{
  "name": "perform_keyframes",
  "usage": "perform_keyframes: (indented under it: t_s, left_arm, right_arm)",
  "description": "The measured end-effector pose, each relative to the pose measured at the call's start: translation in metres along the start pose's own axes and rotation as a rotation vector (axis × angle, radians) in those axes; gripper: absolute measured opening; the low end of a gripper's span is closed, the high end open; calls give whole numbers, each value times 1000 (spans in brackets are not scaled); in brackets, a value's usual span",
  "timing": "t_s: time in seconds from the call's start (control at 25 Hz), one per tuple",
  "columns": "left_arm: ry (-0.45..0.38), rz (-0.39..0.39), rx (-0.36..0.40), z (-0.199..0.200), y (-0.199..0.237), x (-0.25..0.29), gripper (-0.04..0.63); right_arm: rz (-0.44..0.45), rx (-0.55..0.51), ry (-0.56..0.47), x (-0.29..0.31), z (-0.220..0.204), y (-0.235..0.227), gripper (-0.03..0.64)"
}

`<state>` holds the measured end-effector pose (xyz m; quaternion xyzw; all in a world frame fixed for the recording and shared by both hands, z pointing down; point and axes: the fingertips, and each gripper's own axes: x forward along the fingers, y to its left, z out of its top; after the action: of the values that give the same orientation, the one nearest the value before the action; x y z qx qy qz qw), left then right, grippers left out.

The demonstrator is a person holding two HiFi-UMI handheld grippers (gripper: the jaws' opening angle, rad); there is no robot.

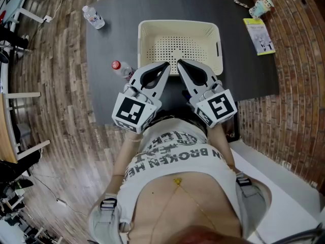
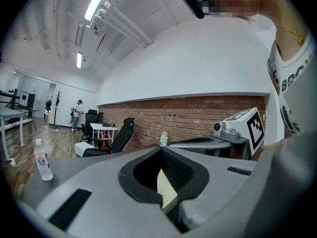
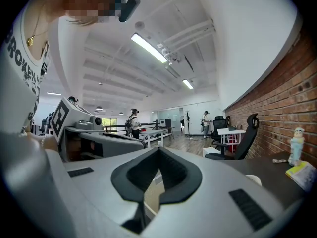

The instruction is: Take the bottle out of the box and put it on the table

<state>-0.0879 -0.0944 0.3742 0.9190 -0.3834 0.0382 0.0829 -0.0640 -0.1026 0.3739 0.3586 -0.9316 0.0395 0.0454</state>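
The cream perforated box (image 1: 208, 32) sits mid-table and shows no bottle inside. A clear bottle with a red cap (image 1: 120, 68) lies on the table left of the box, partly hidden by my left gripper. A second clear bottle with a white cap (image 1: 94, 17) (image 2: 43, 160) rests at the table's far left corner. My left gripper (image 1: 167, 64) (image 2: 161, 148) and right gripper (image 1: 179, 62) (image 3: 158, 149) are side by side at the box's near rim, both shut and empty. A strip of the box (image 2: 166, 187) shows below the left jaws.
A yellow booklet (image 1: 259, 35) (image 3: 302, 174) and a small figurine (image 1: 262, 6) (image 3: 296, 145) (image 2: 163, 139) lie at the table's far right. Wooden floor surrounds the dark table (image 1: 111, 44). An office chair (image 3: 240, 143) and people stand far off in the room.
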Motion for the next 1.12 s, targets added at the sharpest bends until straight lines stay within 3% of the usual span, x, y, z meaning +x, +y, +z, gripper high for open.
perform_keyframes:
  t_s: [1.12]
  left_arm:
    - [13, -14, -11, -6, 0, 2, 6]
  right_arm:
    - [-18, -16, 42, 1, -7, -5, 8]
